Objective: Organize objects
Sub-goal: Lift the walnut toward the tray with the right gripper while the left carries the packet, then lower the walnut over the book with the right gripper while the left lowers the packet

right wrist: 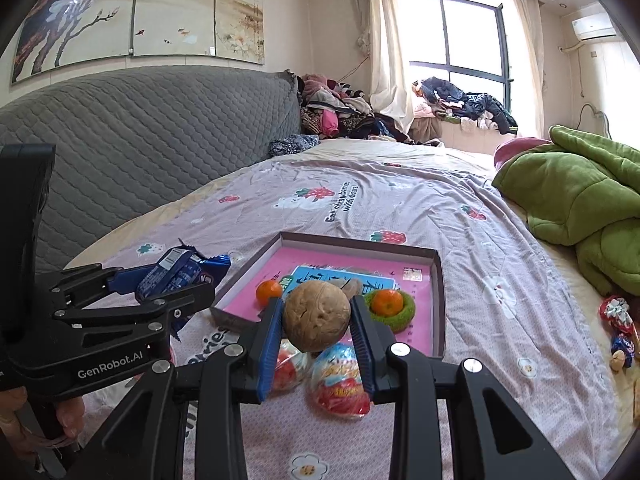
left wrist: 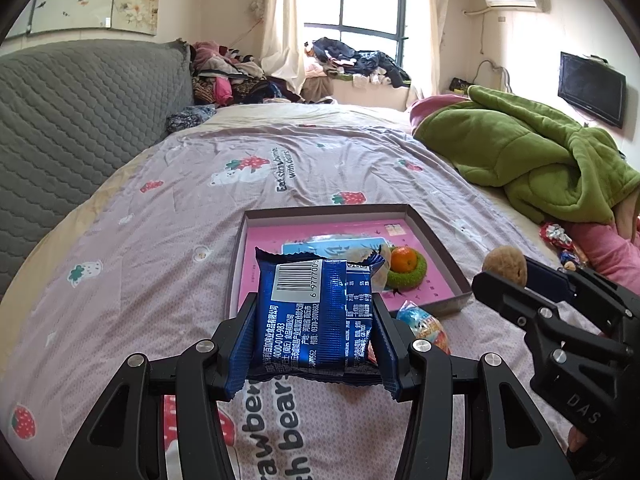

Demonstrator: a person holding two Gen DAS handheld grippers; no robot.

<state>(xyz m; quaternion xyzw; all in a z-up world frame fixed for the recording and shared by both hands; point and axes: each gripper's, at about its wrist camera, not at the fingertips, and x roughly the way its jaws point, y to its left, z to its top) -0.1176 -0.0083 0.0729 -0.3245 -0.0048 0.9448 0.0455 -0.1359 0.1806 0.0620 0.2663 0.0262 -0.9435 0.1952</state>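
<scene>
gripping one blue packet (left wrist: pixel 316 312) in left jaws, one walnut (right wrist: pixel 317 317) in right, two oranges (right wrist: pixel 387 302) boxed

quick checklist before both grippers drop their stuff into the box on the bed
1. Left gripper grip on the blue snack packet: both pads press its sides. Ok.
2. Right gripper grip on the walnut: clamped between both pads. Ok.
3. Box open, its pink floor bare along the left side. Ok.
4. Items already inside: tangerine loose, second tangerine sitting in the green ring; avoid landing on them. Ok.
5. Red wrapped eggs lie on the bedsheet just below the right gripper; clearance: cannot tell.
</scene>
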